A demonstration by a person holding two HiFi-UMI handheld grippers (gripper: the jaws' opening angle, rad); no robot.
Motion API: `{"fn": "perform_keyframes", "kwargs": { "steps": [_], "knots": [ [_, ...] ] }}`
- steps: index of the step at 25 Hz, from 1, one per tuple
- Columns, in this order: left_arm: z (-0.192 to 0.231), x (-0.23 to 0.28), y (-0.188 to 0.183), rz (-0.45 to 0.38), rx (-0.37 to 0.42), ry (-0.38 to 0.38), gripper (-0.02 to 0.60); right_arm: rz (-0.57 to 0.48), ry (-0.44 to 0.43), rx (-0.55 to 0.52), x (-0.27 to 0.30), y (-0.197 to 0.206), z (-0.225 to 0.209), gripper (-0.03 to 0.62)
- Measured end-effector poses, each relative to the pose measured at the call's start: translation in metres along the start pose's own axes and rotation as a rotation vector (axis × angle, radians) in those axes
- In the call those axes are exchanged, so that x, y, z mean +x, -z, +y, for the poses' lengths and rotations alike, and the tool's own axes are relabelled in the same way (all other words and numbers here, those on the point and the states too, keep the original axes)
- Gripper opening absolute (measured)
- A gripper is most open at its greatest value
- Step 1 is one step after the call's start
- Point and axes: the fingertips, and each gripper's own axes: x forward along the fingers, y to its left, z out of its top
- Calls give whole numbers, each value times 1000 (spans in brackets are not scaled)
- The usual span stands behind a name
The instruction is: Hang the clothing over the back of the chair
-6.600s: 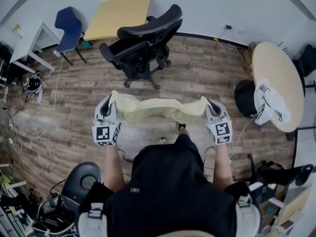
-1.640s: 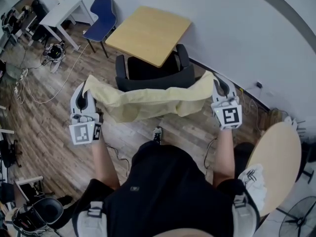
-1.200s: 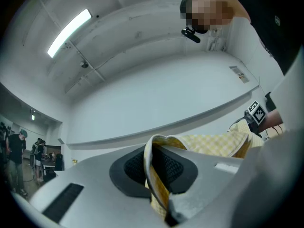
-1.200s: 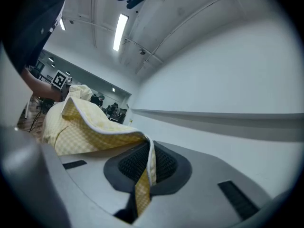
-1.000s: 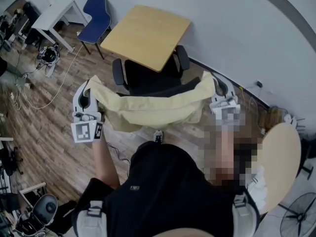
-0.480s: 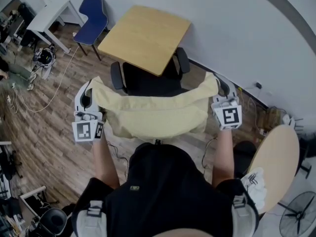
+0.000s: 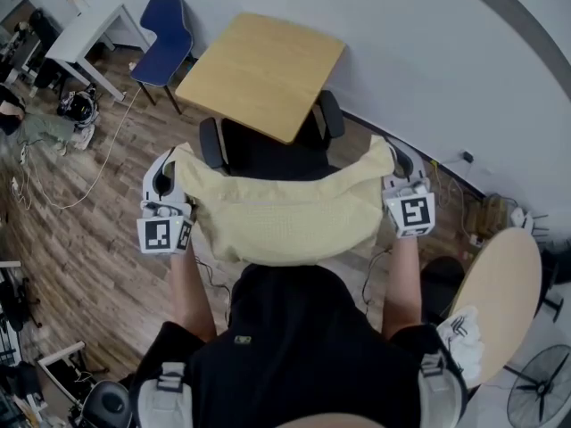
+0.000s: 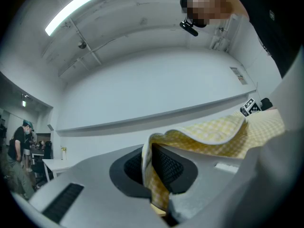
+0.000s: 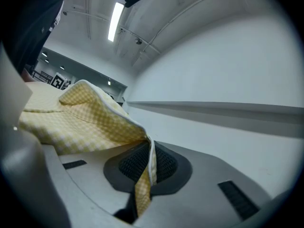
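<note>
Overhanging plank floor (image 7: pixel 89 230): yellow clothing (image 7: pixel 285 221), black chair (image 7: pixel 268 154)

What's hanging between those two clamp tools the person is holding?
A pale yellow checked garment spans the gap in the head view, one end pinched in the left gripper, the other in the right gripper. A black chair shows beyond it.

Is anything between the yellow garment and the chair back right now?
Nothing visible. The yellow garment, clamped in the left gripper and right gripper, is stretched directly above the black chair; the wooden table stands beyond it.
</note>
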Motion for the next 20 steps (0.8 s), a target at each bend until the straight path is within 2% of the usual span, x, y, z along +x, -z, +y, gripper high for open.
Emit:
{"fn": "perform_keyframes", "kwargs": {
  "steps": [7, 11, 20],
  "knots": [
    [-5, -1, 22, 40, -15, 3, 5, 31, 7, 20, -6, 20, 2, 3],
    [-10, -5, 42, 76, -70, 0, 4, 53, 6, 39, -13, 33, 2, 5],
    [-17, -45, 67, 155, -113, -54, 5, 107, -14, 70, -36, 63, 14, 5]
  ]
}}
